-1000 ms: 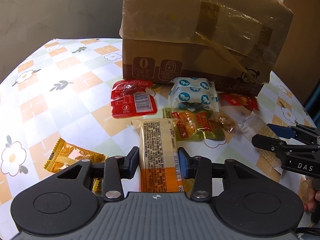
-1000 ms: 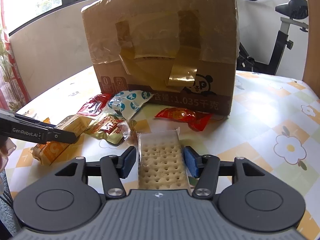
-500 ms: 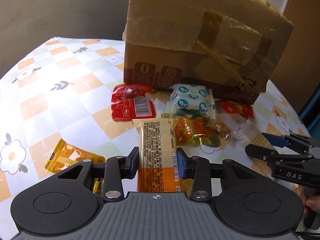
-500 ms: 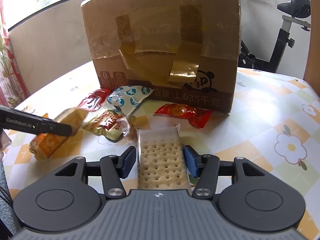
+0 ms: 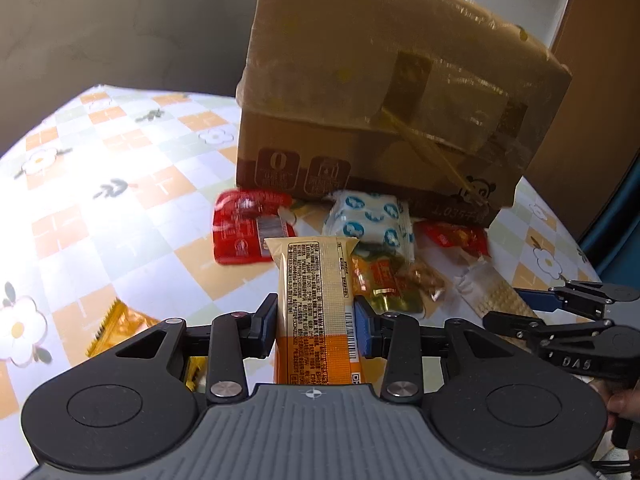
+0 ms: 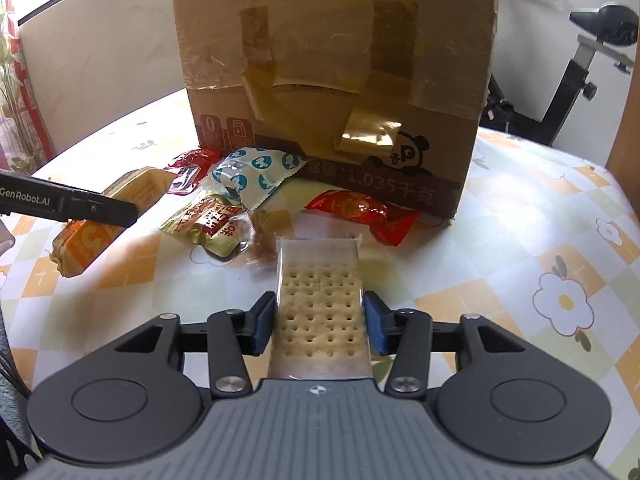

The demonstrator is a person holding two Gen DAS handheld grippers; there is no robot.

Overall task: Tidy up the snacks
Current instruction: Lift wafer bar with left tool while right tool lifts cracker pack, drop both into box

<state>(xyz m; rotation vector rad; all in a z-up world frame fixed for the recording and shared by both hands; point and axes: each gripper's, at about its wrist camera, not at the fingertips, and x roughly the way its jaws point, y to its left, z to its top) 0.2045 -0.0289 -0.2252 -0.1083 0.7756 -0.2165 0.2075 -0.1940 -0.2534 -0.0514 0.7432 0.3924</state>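
Left gripper (image 5: 315,322): fingers clamped on one orange-and-cream wrapped bar (image 5: 318,300), printed text and barcode upward, raised off the bench (image 5: 100,208). Right gripper (image 6: 319,324): fingers closing against one clear-wrapped pale cracker pack (image 6: 319,300) dotted with holes. Before one taped cardboard box (image 6: 332,80) lie two red packets, one blue-spotted white pouch (image 6: 256,174), and one gold-green packet (image 6: 208,222).
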